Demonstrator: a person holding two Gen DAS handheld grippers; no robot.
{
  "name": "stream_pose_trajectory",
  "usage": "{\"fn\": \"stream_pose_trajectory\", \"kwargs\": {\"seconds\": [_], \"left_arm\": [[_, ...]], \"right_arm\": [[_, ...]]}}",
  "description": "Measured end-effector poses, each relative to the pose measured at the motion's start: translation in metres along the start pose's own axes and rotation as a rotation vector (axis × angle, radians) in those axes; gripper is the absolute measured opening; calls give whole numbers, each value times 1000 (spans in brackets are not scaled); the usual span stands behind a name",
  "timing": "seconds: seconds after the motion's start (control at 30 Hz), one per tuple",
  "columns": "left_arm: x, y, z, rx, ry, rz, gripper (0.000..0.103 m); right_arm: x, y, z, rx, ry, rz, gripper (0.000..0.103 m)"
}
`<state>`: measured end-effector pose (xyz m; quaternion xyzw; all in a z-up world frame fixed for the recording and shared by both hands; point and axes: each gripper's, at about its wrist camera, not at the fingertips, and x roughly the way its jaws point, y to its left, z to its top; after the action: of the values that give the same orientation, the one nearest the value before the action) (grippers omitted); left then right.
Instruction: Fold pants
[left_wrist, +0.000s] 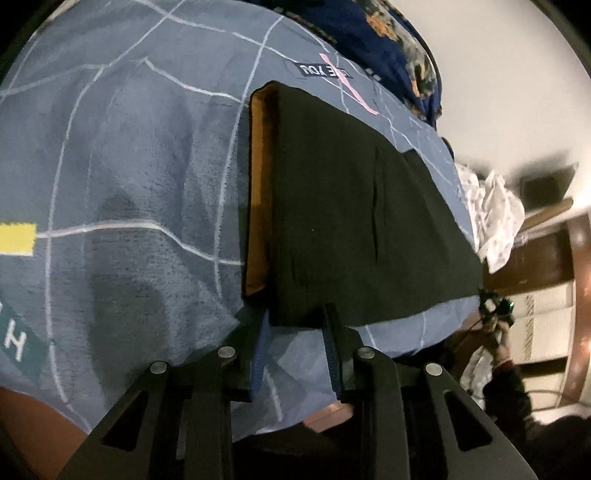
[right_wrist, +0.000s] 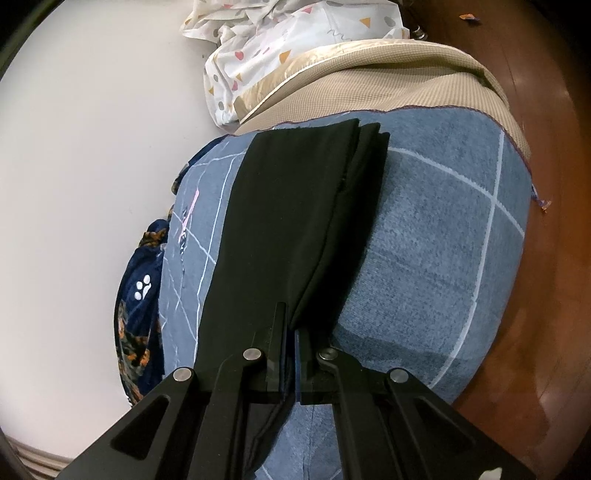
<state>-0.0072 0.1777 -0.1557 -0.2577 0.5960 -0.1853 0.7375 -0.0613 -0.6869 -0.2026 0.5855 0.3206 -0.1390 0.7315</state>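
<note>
Black pants (left_wrist: 369, 221) lie folded into a long strip on a blue-grey blanket (left_wrist: 129, 184). An orange-brown lining (left_wrist: 258, 184) shows along their left end. My left gripper (left_wrist: 297, 328) straddles the near corner of that end, its jaws narrowed onto the thick cloth edge between the blue pads. In the right wrist view the pants (right_wrist: 295, 221) run away from me up the blanket (right_wrist: 424, 240). There, my right gripper (right_wrist: 291, 332) is shut on the near folded edge, and the cloth rises out from between its fingers.
A navy patterned cloth (right_wrist: 140, 295) lies past the blanket's far side by the white wall. White printed fabric (right_wrist: 280, 40) is heaped on a beige mattress (right_wrist: 406, 74). A wooden floor (right_wrist: 546, 295) borders the bed. A person's hand (left_wrist: 498, 347) shows at the pants' right end.
</note>
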Motion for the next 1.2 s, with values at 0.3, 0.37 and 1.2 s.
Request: {"fn": "stream_pose_trajectory", "kwargs": {"seconds": [0.3,0.37,1.2], "left_arm": [[-12,-24,7,31,-119,98,14],[-18,-31,12,38,-154,100,13],[-14,-42,17,76,-253,220,10]], "right_arm": [[-1,-2,-2,-3,-8,10,0],[-1,-2,-2,-2,-10,10,0],[-1,-2,-4,19,-26,55,0]]}}
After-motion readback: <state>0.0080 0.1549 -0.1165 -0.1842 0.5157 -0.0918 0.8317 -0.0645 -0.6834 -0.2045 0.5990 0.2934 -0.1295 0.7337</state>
